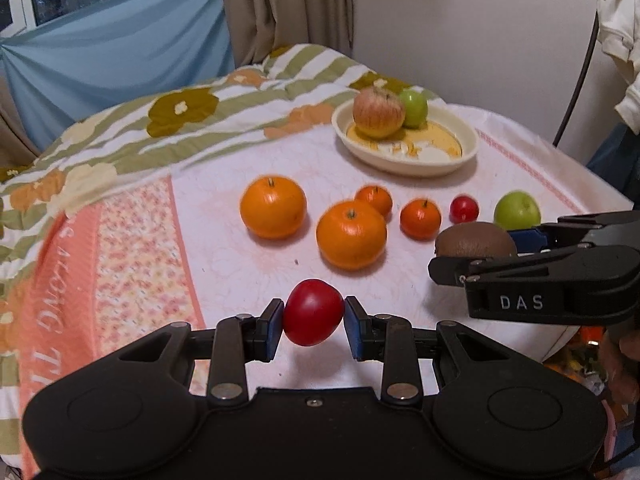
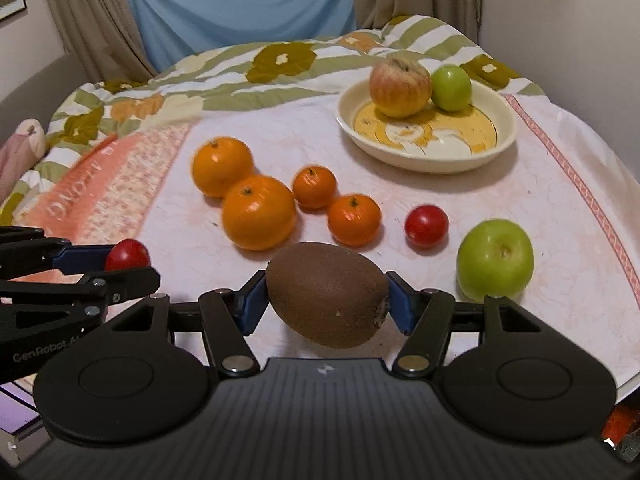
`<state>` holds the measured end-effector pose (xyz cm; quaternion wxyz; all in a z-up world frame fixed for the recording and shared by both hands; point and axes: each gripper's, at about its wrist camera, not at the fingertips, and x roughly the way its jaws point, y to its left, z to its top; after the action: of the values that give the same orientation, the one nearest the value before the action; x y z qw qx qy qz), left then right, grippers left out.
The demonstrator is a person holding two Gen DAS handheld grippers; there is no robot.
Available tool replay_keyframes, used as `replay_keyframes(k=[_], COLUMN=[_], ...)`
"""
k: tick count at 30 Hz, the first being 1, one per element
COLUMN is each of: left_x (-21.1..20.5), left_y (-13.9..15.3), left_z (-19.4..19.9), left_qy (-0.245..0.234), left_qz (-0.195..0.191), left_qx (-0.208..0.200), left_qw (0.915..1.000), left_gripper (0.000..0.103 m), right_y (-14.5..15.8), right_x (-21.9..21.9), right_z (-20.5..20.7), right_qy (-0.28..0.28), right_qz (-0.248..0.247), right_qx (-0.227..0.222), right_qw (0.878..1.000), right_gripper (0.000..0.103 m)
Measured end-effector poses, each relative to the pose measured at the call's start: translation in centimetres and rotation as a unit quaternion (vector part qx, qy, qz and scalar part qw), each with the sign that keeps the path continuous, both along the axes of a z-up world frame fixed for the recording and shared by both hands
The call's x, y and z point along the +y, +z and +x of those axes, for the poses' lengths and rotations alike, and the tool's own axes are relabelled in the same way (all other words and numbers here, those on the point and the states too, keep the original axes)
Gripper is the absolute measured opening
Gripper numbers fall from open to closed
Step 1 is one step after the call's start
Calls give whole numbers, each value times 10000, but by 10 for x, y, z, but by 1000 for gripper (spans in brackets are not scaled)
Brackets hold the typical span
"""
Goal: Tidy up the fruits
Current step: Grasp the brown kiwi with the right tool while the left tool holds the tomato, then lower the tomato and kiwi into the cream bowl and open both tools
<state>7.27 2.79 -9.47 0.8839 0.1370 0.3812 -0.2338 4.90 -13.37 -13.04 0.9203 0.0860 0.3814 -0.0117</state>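
Observation:
My left gripper (image 1: 313, 322) is shut on a red tomato (image 1: 313, 312), held above the near part of the table. My right gripper (image 2: 326, 300) is shut on a brown kiwi (image 2: 326, 292), which also shows in the left wrist view (image 1: 476, 242). A cream bowl (image 2: 424, 156) at the back right holds a red-yellow apple (image 2: 400, 86) and a small green apple (image 2: 451, 87). On the cloth lie two large oranges (image 2: 258, 212), two small mandarins (image 2: 354, 220), a second red tomato (image 2: 426, 226) and a green apple (image 2: 495, 258).
The table is covered by a white and pink cloth (image 2: 560, 200) with a flowered blanket (image 2: 280, 60) at the back. A blue sheet and curtains hang behind. The table edge drops off at the right.

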Motion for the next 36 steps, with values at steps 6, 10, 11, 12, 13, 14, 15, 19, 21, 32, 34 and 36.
replay_keyframes(k=[6,10,11,12,13,14,15,19,21,32,34,36], left_x=[-12,-31,-35,-41,-46,-51,-58,-84,-97,-174,-187,-200], left_y=[32,49,52,57,61,64,68,78,80,64,56,47], left_z=[-1,3,3,5,6,8,10,19,25,68,78,87], left_qy=[69,119,137,168,198,225,258,359,401,523,548,566], left_qz=[-91,-151,-159,-158,-167,-186,-205,-252,-276,-229,-217,-192], left_qx=[-198,-301,-335,-370,-402,-433,-459,-531,-538,-412,-356,-300], left_qw=[9997,9994,9992,9990,9989,9986,9984,9976,9974,9975,9976,9978], left_gripper=[36,36,36,36,36,36,36,36,36,36,36,36], right_y=[38,60,65,70,74,77,81,94,98,87,82,75], right_x=[-13,-32,-38,-44,-50,-58,-66,-97,-113,-194,-205,-214], right_z=[-3,0,2,4,7,9,12,26,34,88,98,109], right_qy=[118,199,232,259,280,303,324,412,457,684,749,821], right_qz=[59,51,45,30,18,13,12,-84,-132,-156,-157,-165], right_qx=[-229,-347,-372,-393,-411,-425,-435,-467,-463,-305,-249,-189], right_qw=[9997,9992,9990,9989,9988,9986,9985,9980,9978,9971,9968,9963], right_gripper=[77,77,77,77,77,77,77,77,77,77,77,77])
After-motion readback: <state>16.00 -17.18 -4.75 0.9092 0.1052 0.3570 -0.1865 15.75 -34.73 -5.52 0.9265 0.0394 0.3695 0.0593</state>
